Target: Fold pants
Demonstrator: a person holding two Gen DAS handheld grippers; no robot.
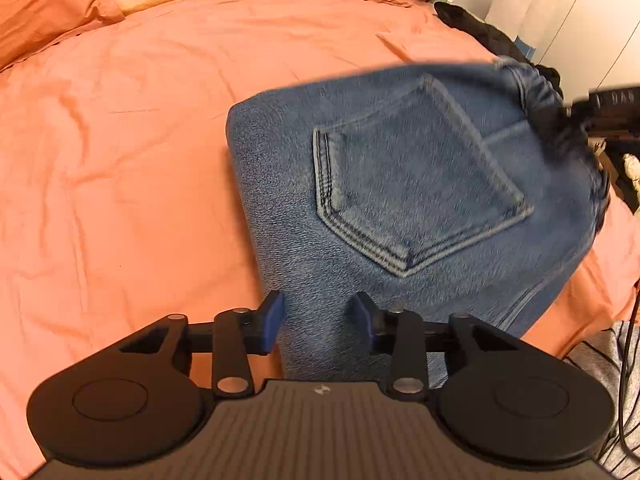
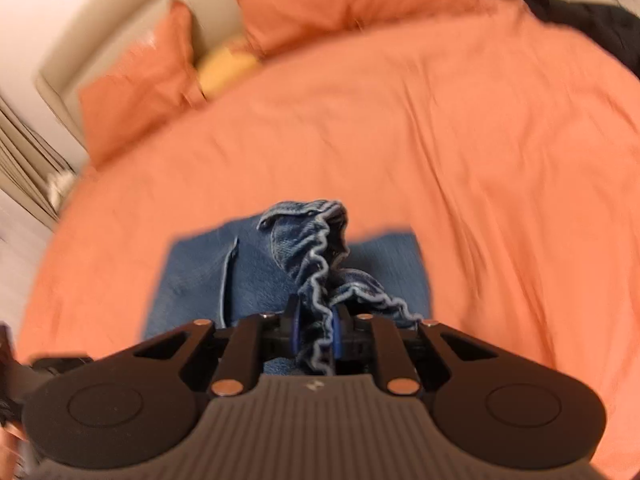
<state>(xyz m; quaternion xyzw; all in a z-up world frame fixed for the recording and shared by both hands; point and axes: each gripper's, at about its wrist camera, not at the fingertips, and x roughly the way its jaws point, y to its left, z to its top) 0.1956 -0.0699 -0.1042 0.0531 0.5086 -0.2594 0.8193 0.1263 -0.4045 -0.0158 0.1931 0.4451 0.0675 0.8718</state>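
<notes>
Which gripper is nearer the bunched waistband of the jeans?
Right. The right gripper is shut on the bunched waistband. The left gripper sits at the opposite end of the folded jeans, jaws astride the denim.

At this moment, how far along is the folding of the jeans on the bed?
Done: the jeans already lie folded into a compact block on the orange bedcover, back pocket up. In hand: the right gripper pinches a bunched, frayed denim edge, while the left gripper straddles the near end, jaws not visibly pressing. Left: laying that bunched edge flat and making any final fold.
</notes>
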